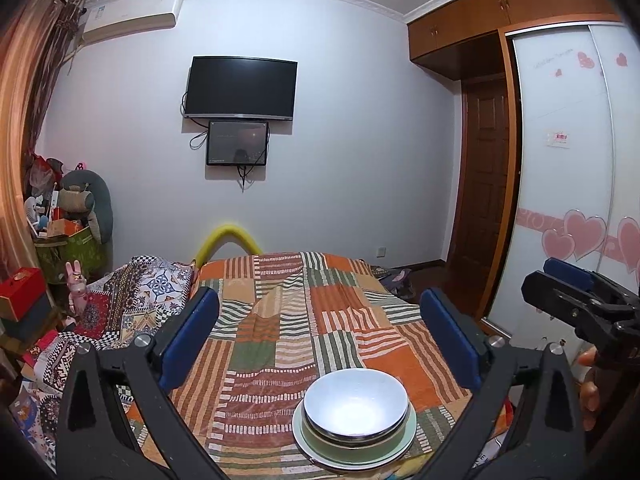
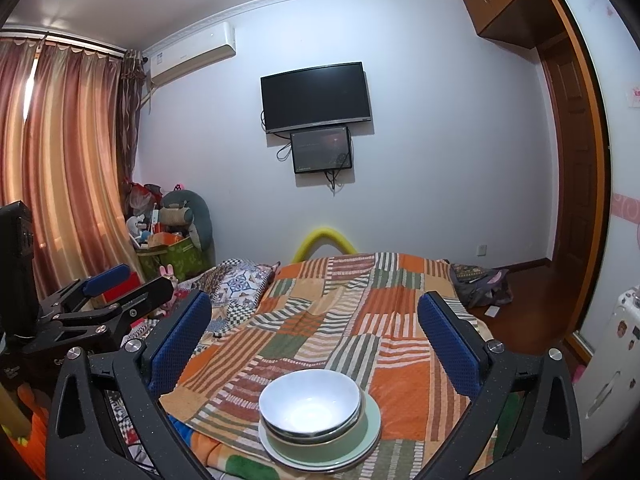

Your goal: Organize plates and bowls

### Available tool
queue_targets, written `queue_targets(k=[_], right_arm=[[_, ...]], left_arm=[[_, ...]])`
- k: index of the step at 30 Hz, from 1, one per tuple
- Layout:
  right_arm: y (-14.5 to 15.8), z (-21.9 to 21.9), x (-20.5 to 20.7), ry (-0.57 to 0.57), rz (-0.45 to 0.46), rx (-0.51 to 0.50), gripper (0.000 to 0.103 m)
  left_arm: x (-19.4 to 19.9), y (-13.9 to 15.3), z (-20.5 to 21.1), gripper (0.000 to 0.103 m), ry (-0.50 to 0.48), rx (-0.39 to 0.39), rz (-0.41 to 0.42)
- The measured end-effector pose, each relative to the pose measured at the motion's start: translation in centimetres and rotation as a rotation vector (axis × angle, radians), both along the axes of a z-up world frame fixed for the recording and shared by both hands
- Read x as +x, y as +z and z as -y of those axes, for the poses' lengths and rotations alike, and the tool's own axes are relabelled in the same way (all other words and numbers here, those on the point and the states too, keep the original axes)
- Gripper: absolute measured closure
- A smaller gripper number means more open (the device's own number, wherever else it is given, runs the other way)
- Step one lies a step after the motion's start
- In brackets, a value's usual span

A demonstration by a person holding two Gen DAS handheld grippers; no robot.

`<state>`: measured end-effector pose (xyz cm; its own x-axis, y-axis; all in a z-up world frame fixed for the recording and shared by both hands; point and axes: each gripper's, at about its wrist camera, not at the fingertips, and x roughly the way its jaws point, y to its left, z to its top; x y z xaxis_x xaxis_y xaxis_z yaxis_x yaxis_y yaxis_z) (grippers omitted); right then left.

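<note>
A stack of dishes sits on the near part of a striped patchwork blanket (image 1: 304, 320) (image 2: 340, 320). On top is a white bowl (image 1: 356, 404) (image 2: 310, 400), nested in a pale green bowl (image 1: 320, 438) (image 2: 344, 438), and a pale plate (image 1: 316, 456) (image 2: 372, 428) lies underneath. My left gripper (image 1: 328, 336) stands open above and behind the stack, with nothing between its blue pads. My right gripper (image 2: 316, 336) is open too, empty, hovering over the same stack. Each gripper shows in the other's view: the right gripper (image 1: 576, 292) at the right edge, the left gripper (image 2: 124, 284) at the left.
The blanket covers a bed with patterned pillows (image 1: 140, 292) at its left. A cluttered corner with a green box (image 2: 176, 256) and curtains (image 2: 68, 168) is far left. A TV (image 1: 242, 88) hangs on the far wall. A wardrobe (image 1: 568, 160) and wooden door (image 1: 484, 184) stand right.
</note>
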<state>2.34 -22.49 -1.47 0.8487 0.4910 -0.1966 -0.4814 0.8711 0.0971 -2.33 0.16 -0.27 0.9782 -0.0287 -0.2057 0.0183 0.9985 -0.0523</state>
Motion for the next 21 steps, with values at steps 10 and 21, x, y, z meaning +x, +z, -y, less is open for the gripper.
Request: queue_targets(k=[10,21], right_arm=[[0.17,-0.06,-0.20,0.002,-0.007,0.000,0.000],[0.34,-0.11,-0.21,0.005,-0.011,-0.001,0.000]], left_arm=[[0.24,-0.11,-0.23,0.001,-0.002,-0.006,-0.010],[0.26,-0.17,-0.07,0.000,-0.010,-0.009,-0.016]])
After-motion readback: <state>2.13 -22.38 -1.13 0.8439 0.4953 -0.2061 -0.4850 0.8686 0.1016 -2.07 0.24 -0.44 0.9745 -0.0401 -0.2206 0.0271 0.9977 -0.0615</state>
